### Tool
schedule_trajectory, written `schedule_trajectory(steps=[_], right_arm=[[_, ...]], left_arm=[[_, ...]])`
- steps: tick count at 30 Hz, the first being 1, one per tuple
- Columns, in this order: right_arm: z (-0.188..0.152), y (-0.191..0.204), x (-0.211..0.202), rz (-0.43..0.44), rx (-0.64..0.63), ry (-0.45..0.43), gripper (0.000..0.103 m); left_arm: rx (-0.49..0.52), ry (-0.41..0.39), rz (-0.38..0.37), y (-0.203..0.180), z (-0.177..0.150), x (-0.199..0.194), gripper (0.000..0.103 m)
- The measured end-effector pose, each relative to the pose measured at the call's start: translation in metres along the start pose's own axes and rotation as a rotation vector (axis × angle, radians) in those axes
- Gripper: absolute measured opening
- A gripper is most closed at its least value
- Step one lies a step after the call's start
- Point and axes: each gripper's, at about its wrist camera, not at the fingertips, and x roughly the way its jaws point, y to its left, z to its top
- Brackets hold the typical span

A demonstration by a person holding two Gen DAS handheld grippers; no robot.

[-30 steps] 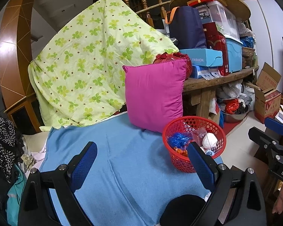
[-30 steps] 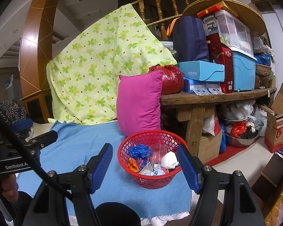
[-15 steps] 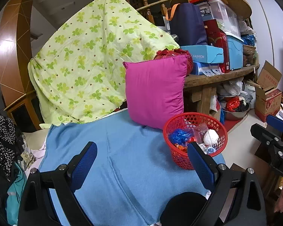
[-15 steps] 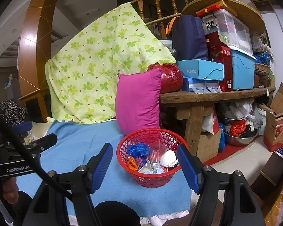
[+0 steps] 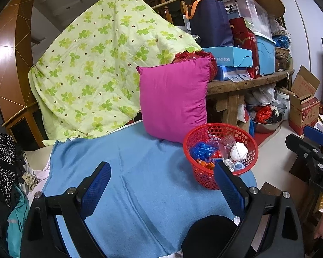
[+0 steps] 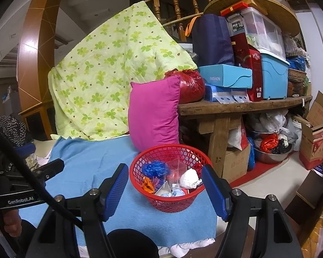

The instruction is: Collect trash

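A red mesh basket [image 5: 204, 177] [image 6: 140, 167] stands on the right end of a blue blanket [image 5: 127, 172] [image 6: 86, 163]. It holds trash: a blue plastic bag [image 6: 154, 168], a white crumpled ball [image 6: 189, 177], clear plastic wrap [image 6: 176, 167] and an orange scrap [image 6: 147, 183]. My left gripper [image 5: 161, 180] is open and empty above the blanket, left of the basket. My right gripper [image 6: 164, 187] is open and empty, its fingers either side of the basket from the near side. No loose trash shows on the blanket.
A magenta pillow [image 5: 174, 99] leans behind the basket. A green clover quilt [image 5: 97, 68] drapes at the back. A wooden bench [image 6: 236, 107] stacked with boxes stands at the right, bags and a metal bowl [image 6: 271, 154] beneath. Cardboard boxes [image 6: 318, 133] sit far right; clothes [image 5: 2, 161] lie left.
Both grippers have pulled back slightly from the basket and tilted a little; both stay open and empty. The basket and its trash have not moved.
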Motion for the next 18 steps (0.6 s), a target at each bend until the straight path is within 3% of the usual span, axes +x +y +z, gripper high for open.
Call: schedule_trajectory(steps=[18], right_arm=[[0.0003,-0.0020,0.0007,-0.005,-0.003,0.004,0.074]], left_arm=[[0.006,0.011,-0.004,0.0004,-0.0060,0.0032,0.096]])
